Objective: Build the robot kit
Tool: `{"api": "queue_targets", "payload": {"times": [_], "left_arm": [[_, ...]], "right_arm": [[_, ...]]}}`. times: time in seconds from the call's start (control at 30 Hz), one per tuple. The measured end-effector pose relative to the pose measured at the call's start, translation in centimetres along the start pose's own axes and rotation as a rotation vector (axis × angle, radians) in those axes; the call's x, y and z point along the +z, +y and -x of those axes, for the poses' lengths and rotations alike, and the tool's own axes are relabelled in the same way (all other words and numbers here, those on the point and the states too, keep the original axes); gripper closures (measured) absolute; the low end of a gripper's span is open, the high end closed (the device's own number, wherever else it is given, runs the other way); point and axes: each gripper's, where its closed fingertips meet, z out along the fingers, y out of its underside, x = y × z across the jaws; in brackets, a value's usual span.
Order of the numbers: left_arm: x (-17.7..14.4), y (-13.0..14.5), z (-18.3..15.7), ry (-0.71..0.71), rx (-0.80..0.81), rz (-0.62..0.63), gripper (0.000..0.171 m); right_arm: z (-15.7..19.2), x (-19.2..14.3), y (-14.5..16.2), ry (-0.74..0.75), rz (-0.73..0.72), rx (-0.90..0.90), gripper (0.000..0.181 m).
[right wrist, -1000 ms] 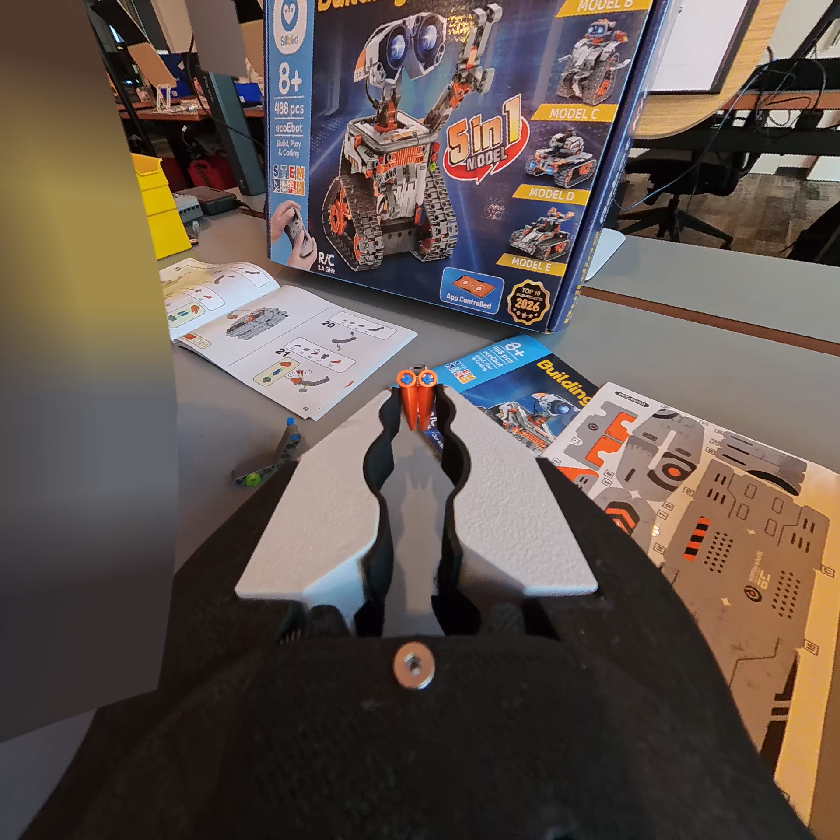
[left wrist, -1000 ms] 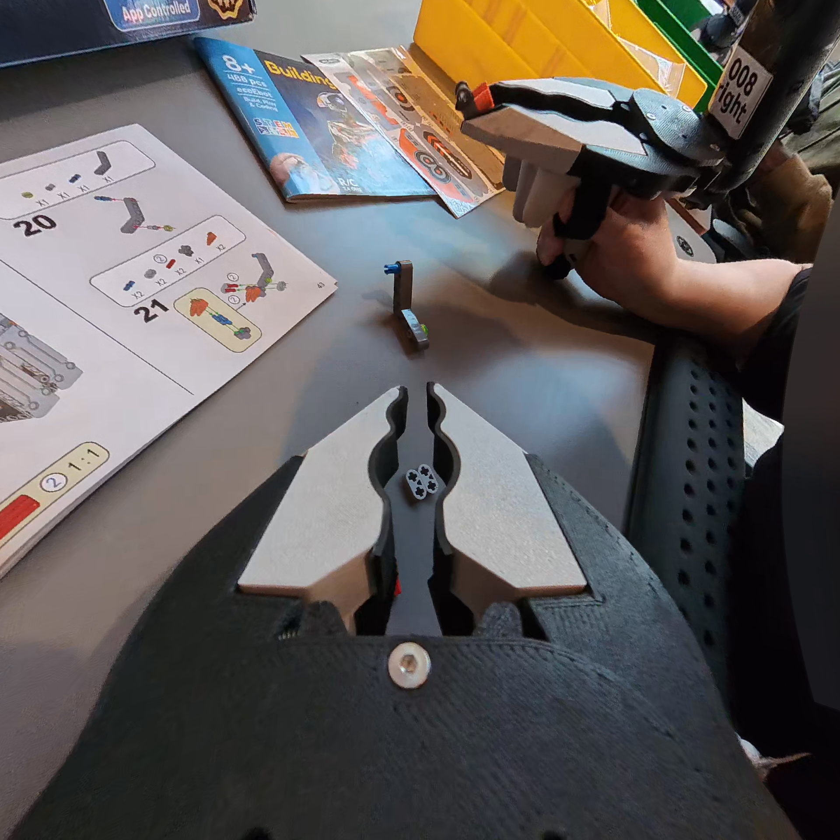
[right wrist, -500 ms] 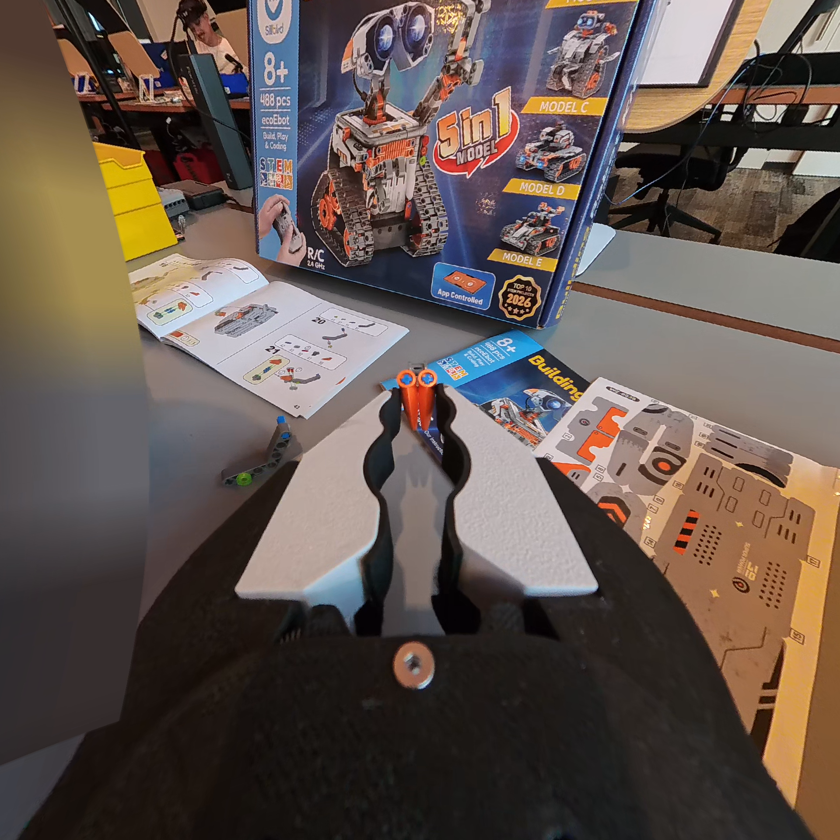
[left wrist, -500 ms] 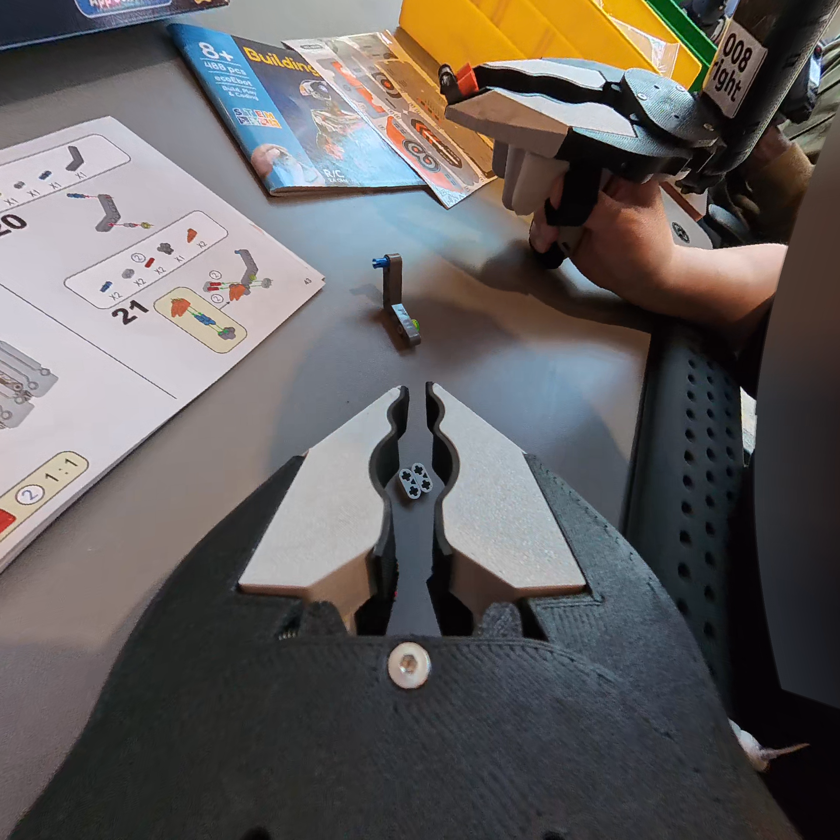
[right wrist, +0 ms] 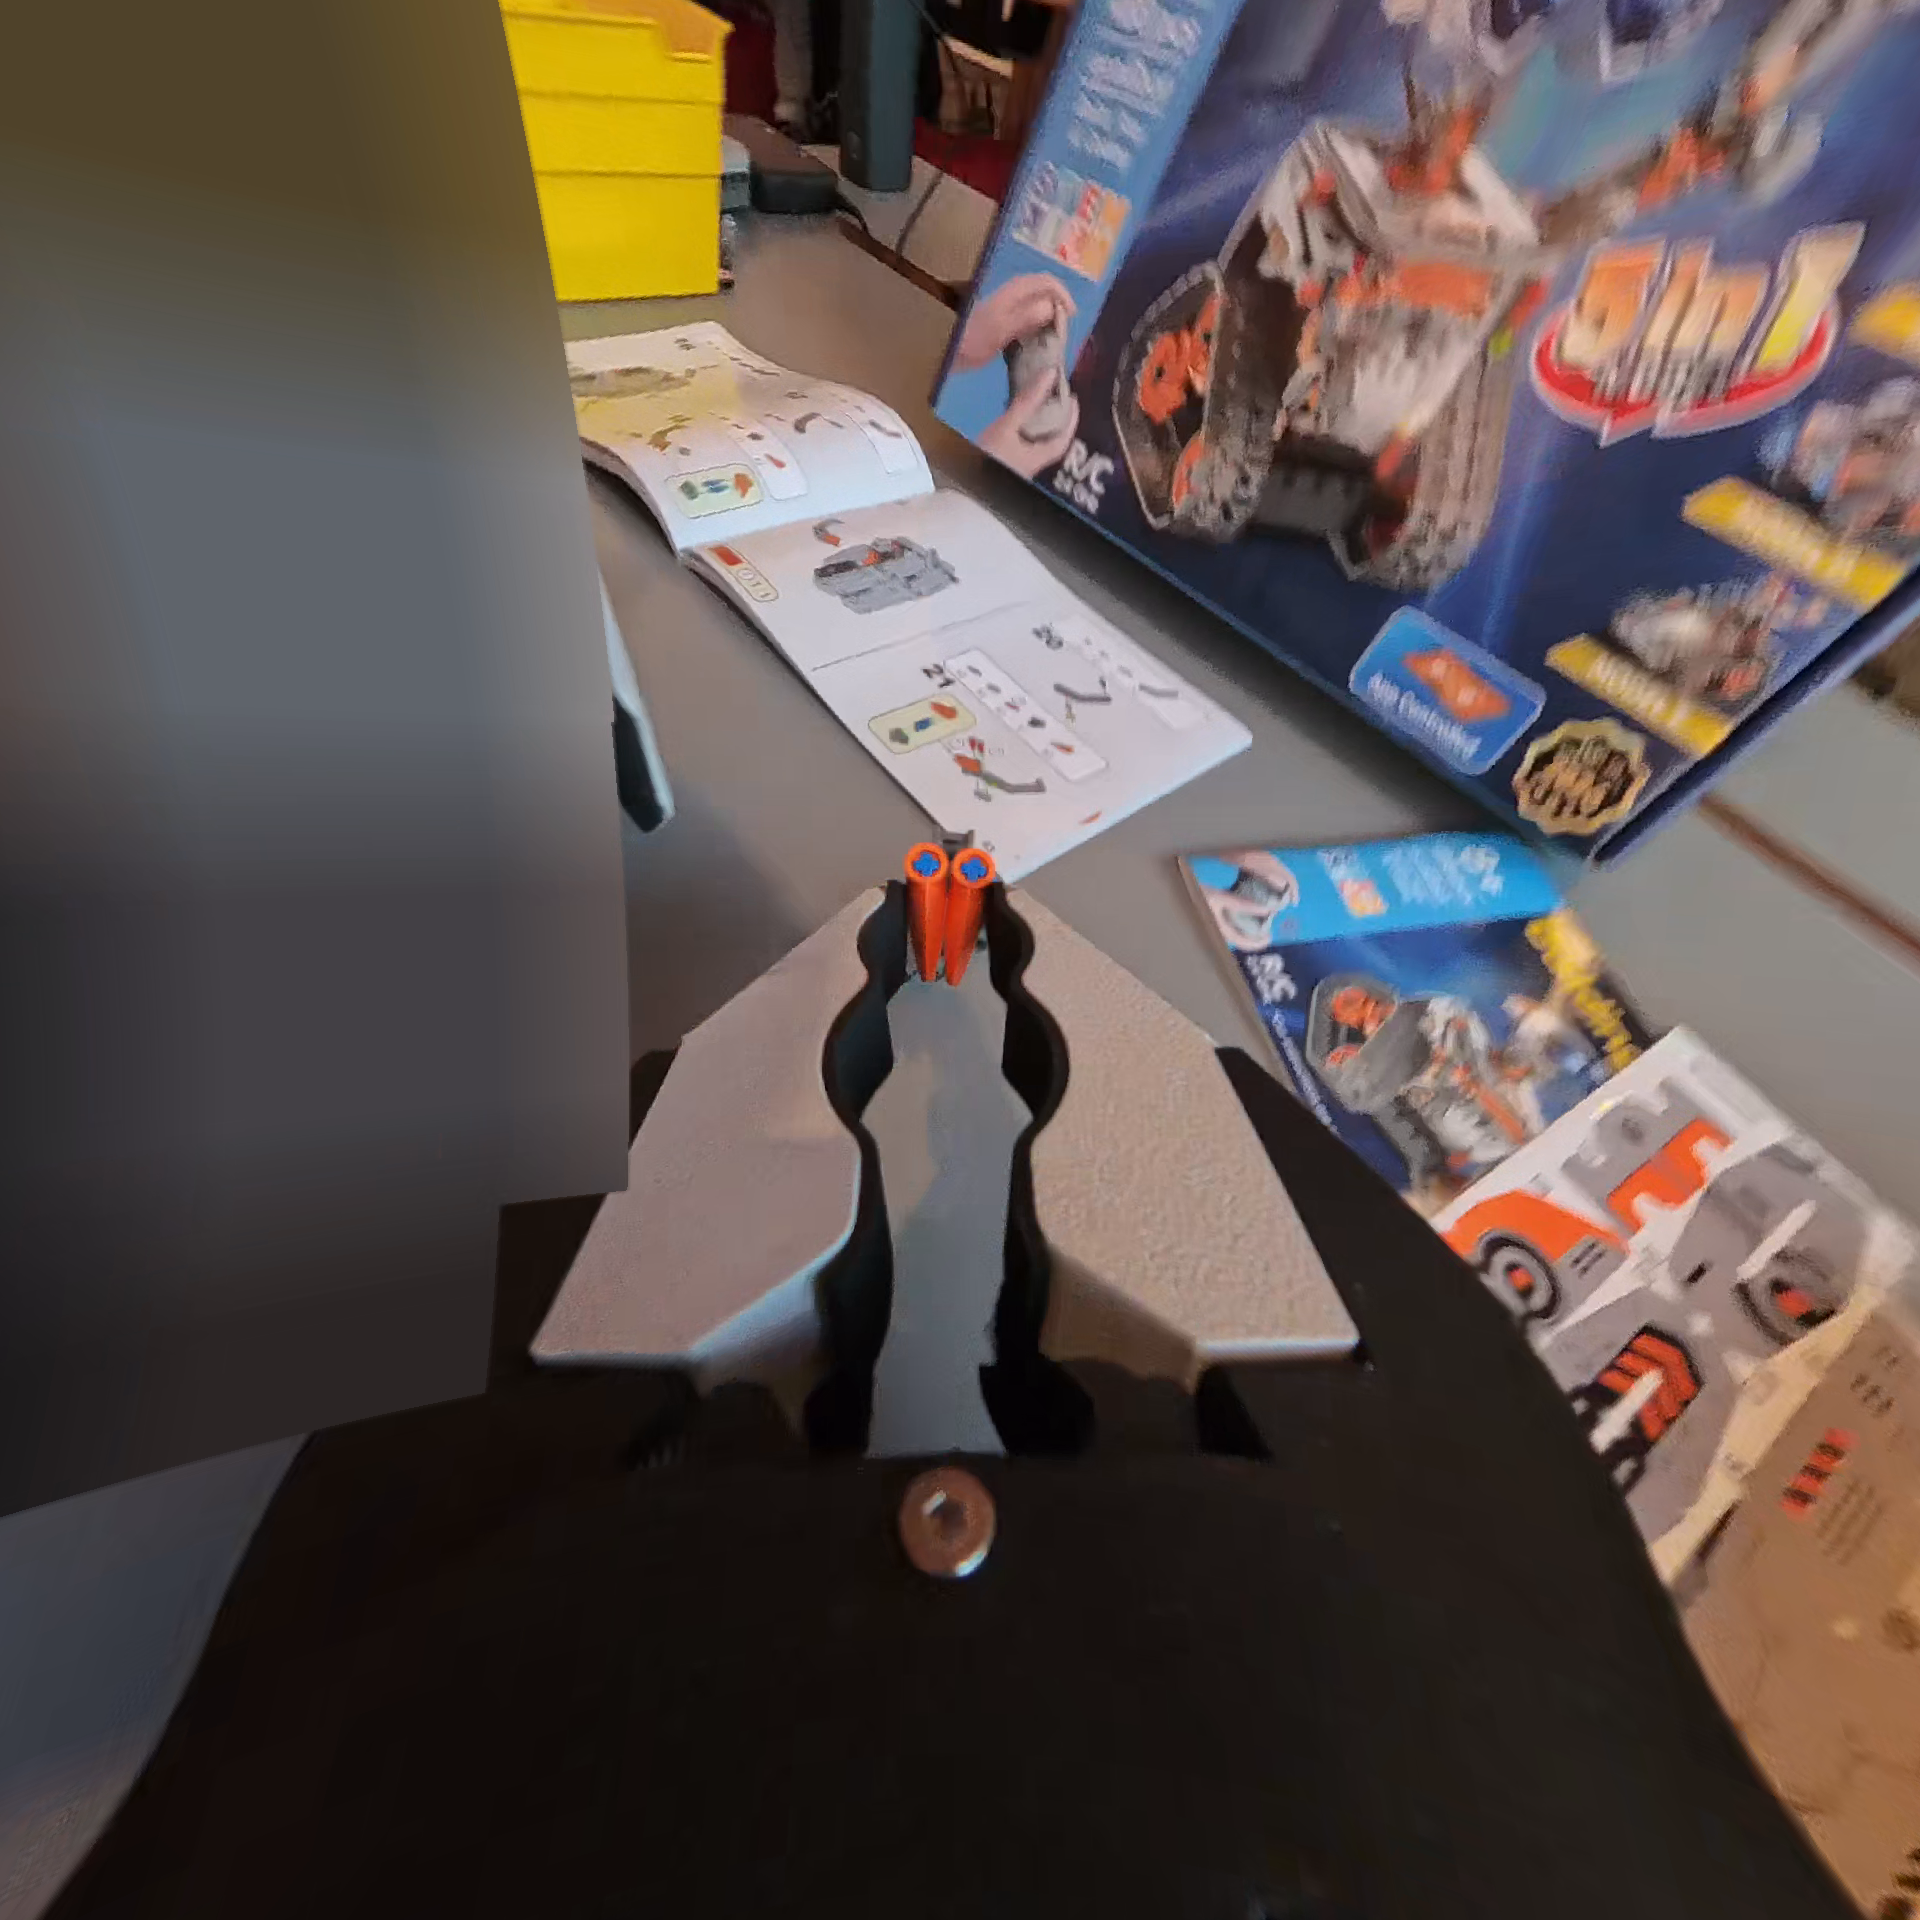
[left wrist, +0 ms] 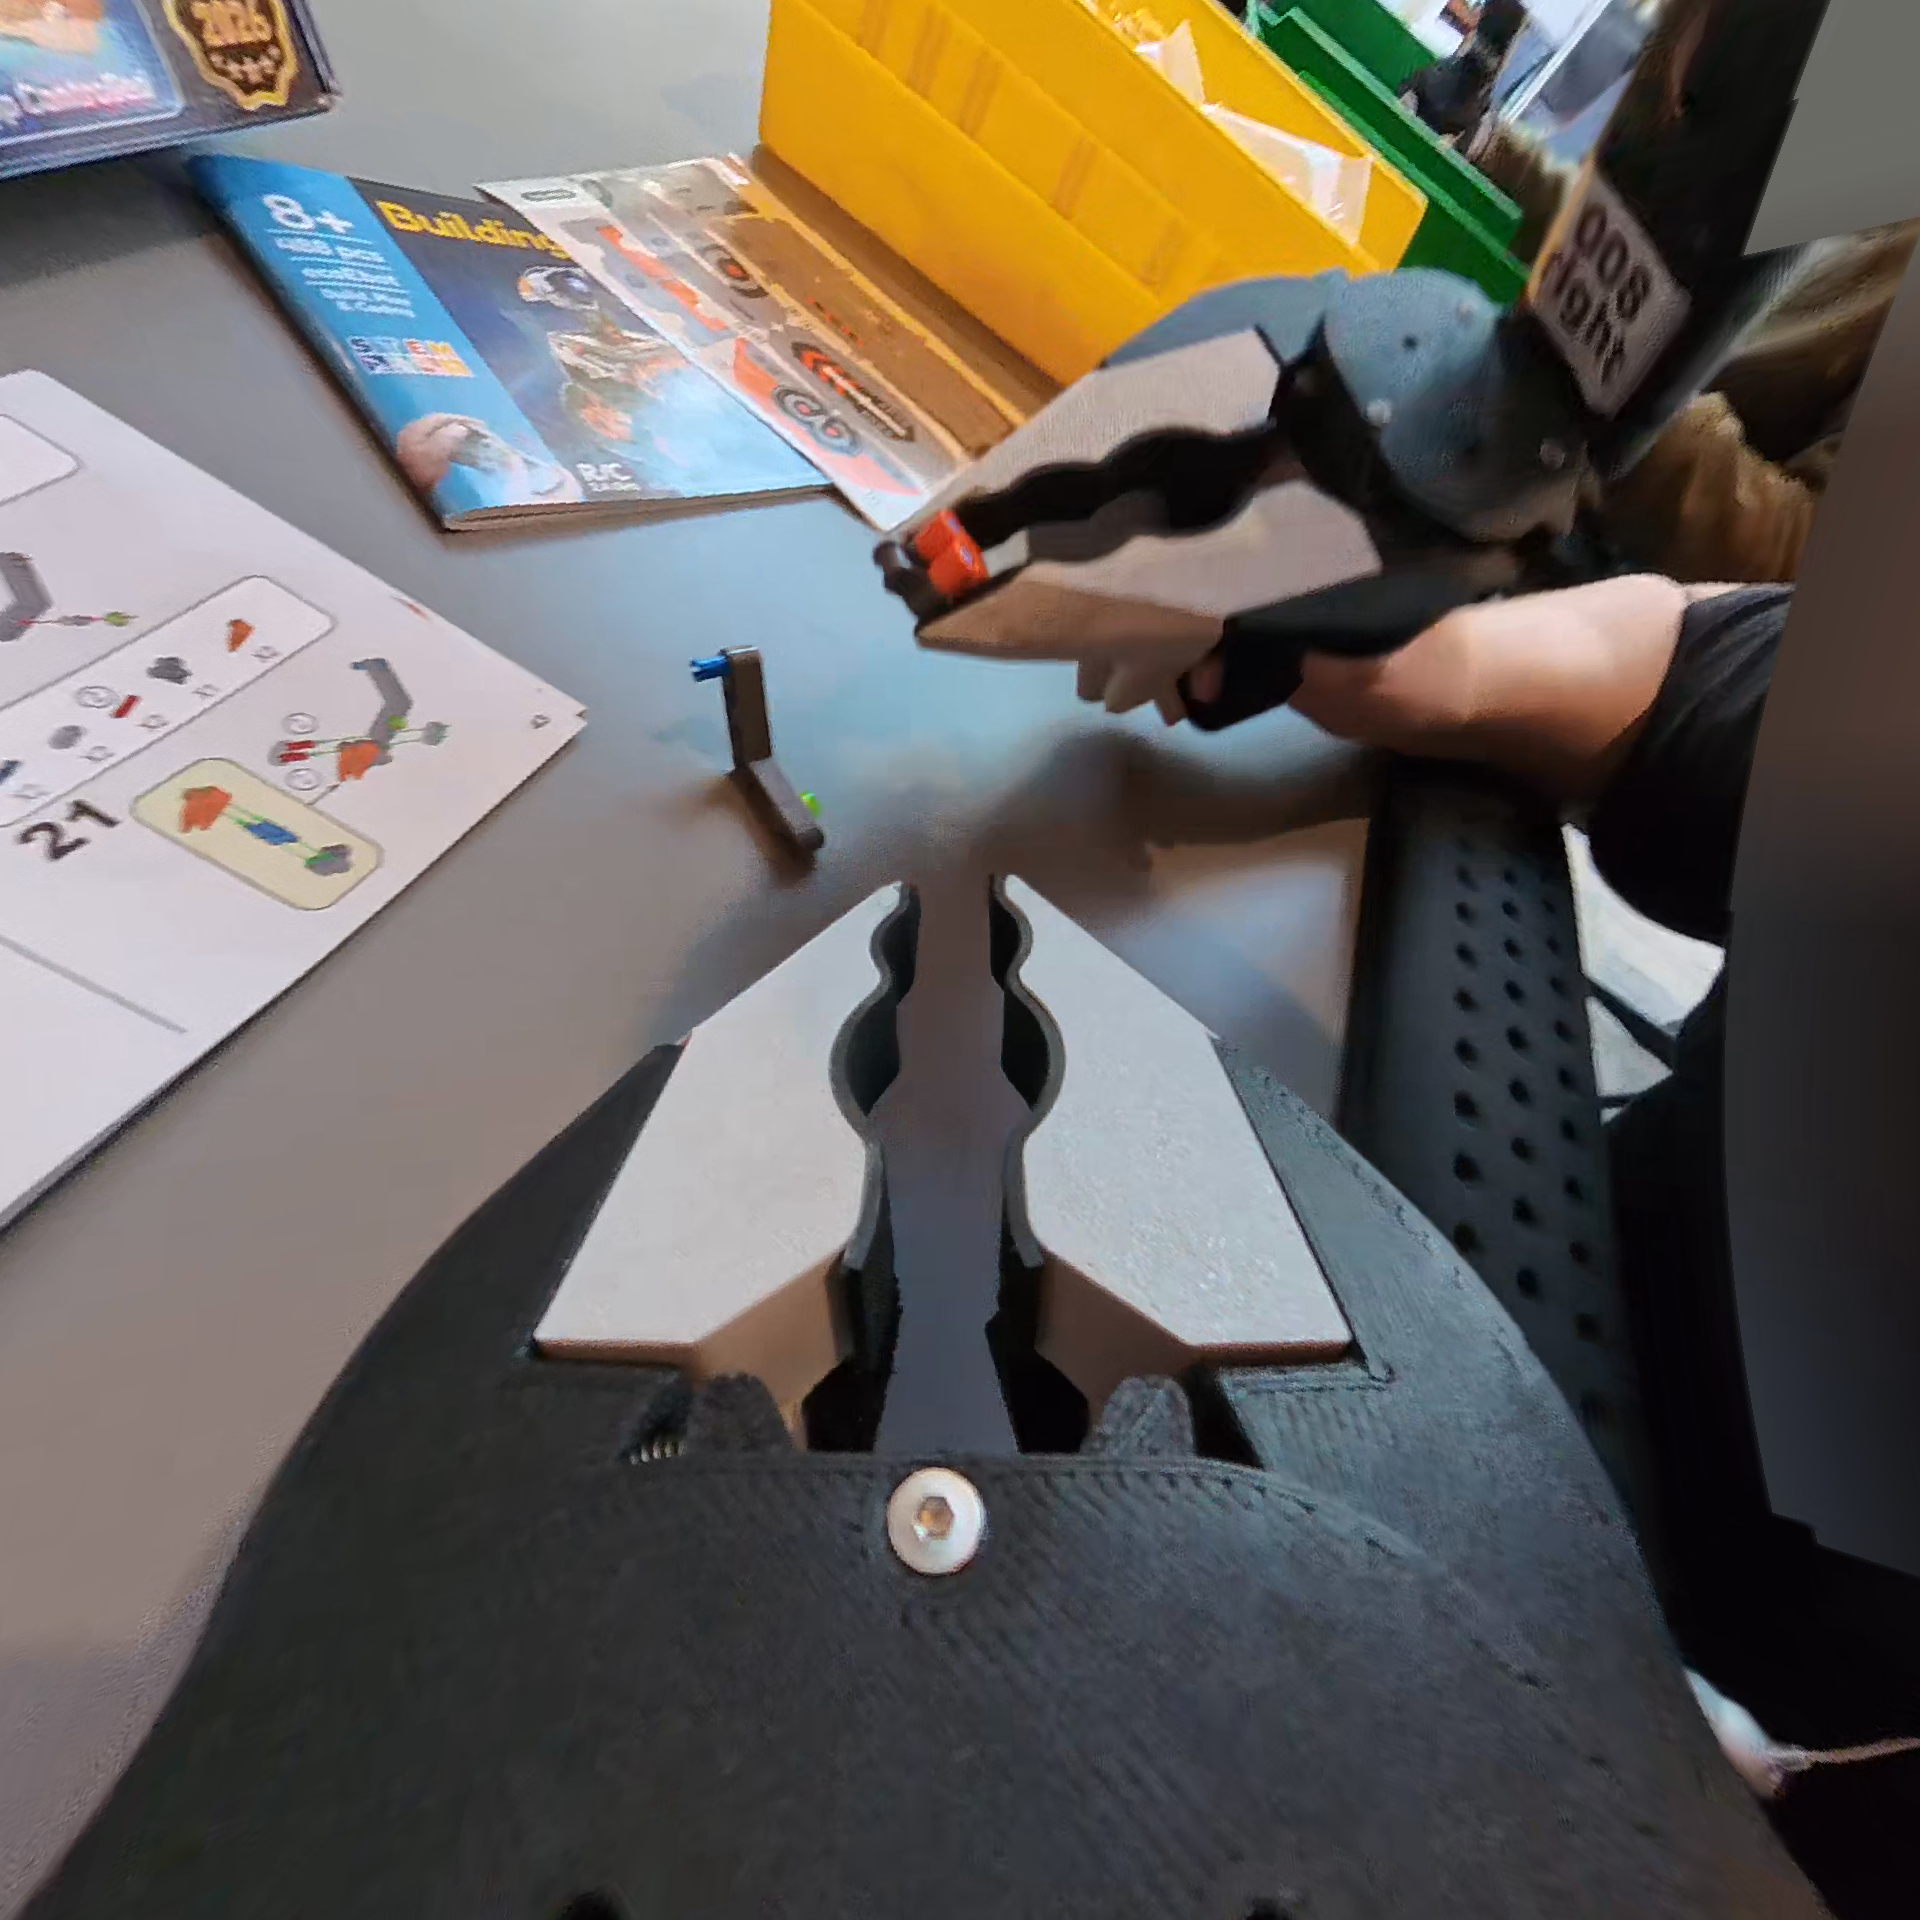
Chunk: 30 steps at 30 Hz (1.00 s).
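My left gripper (left wrist: pixel 952 906) is open by a narrow gap, and nothing shows between its jaws. It is low over the dark table (left wrist: pixel 582 1091). A short way ahead, a small grey angled beam (left wrist: pixel 762 753) stands on the table with a blue pin at its top and a green pin at its foot. My right gripper (right wrist: pixel 947 902) is shut on two orange cone pieces (right wrist: pixel 945 920). In the left wrist view, the right gripper (left wrist: pixel 920 582) hangs tilted down just right of and above the beam, with the orange pieces (left wrist: pixel 951 556) at its tips.
An open instruction booklet (left wrist: pixel 208 748) lies at the left. A blue booklet (left wrist: pixel 499 343) and a sticker sheet (left wrist: pixel 769 322) lie behind, with yellow (left wrist: pixel 1039 177) and green bins (left wrist: pixel 1403 135) beyond them. A big toy box (right wrist: pixel 1455 364) stands at the back. A black perforated chair (left wrist: pixel 1486 1039) is at the table's right edge. The grippers' ends are close to 7 cm from one another.
The small grey pieces between my left jaws are gone and the jaws stand slightly wider. My right gripper has come down and left towards the angled beam, still holding the orange pieces.
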Motion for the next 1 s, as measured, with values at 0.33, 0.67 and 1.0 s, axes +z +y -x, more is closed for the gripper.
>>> {"api": "queue_targets", "payload": {"times": [0.33, 0.67, 1.0], "left_arm": [[1.2, -3.3, -2.2, 0.129, -0.233, -0.184, 0.142], [1.3, -4.0, -3.6, 0.216, -0.281, -0.232, 0.148], [1.1, -0.3, -3.2, 0.246, -0.223, 0.069, 0.156]], "right_arm": [[2.4, -0.9, -2.3, 0.0, -0.092, -0.145, 0.167], [4.0, -1.4, -2.8, 0.023, -0.09, -0.219, 0.167], [6.7, -0.3, -0.1, -0.245, -0.069, -0.286, 0.139]]}}
